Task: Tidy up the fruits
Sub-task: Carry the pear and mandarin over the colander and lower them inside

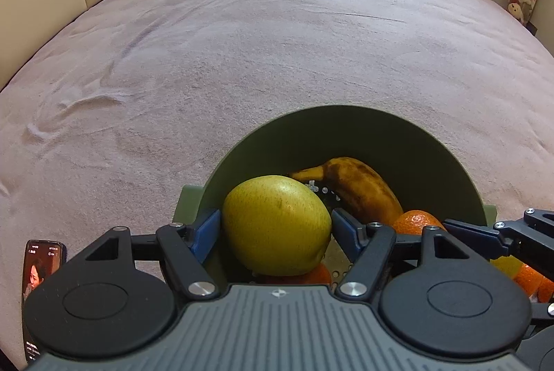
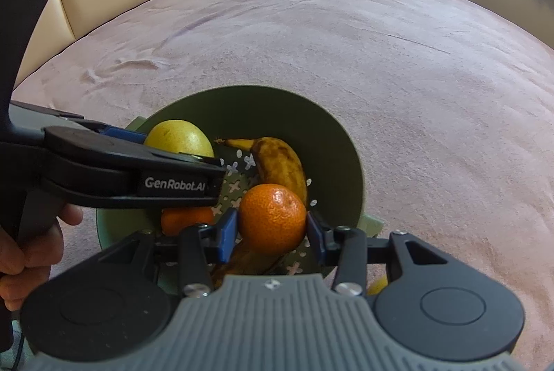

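My left hand-held gripper [image 1: 276, 225] clasped the pear [image 1: 275, 227], right hand-held gripper [image 2: 271, 229] clasped the orange [image 2: 272, 218], lower centre over the bowl [image 2: 332, 135]; best released low, gently.

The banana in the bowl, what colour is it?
The banana is yellow with lots of brown patches, clearest in the right wrist view.

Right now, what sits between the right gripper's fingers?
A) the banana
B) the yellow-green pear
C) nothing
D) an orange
D: in the right wrist view the orange sits between the blue pads of the right gripper, over the green bowl; the pear is in the left gripper, and the banana lies loose in the bowl.
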Tool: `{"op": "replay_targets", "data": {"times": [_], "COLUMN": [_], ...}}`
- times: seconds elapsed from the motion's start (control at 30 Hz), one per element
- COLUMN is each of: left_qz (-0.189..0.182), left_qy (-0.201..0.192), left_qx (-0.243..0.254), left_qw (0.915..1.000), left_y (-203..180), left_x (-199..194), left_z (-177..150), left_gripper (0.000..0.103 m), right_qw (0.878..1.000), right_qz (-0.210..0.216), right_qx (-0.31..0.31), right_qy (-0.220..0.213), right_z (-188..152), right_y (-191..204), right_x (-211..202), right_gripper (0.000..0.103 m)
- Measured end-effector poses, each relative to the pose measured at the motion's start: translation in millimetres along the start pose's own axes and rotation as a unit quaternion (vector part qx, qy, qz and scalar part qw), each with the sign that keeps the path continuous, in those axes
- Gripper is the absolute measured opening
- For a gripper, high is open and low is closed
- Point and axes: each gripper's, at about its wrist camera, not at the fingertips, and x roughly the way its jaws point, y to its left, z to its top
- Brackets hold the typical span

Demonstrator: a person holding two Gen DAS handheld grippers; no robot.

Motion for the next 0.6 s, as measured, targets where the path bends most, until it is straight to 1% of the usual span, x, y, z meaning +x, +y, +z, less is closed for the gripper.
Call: {"op": "replay_targets", "data": {"times": [0.2,0.37,0.5,0.6], "left_qz": [-0.005,0.001,0.004,-0.007], "left_qy": [0.007,0.017,-0.011,-0.015], "left_qx": [-0.007,-0.003,-0.006,-0.007], "left_qw": [0.9999,0.9999,0.9999,0.9998], "left_y": [2.3,0.8,3.1,4.8], "left_x": [0.6,-0.6,-13.8,-18.9], "left_z": [1.0,1.6,5.5,6.8], "left_gripper": [0.081,0.082,0.085,0.084], "right_qw": [1.000,1.000,1.000,1.000], "right_qz": [0.005,0.003,0.006,0.009], "right_qx": [-0.001,-0.005,-0.001,-0.003], "right_qy": [0.007,0.007,0.007,0.008], "right_z": [-0.3,-1.0,-1.5,-1.2], "right_y": [1.4,3.3,3.2,5.0], "right_x": [5.1,6.4,5.8,6.3], "right_gripper": [0.040,0.040,0.040,0.040]}}
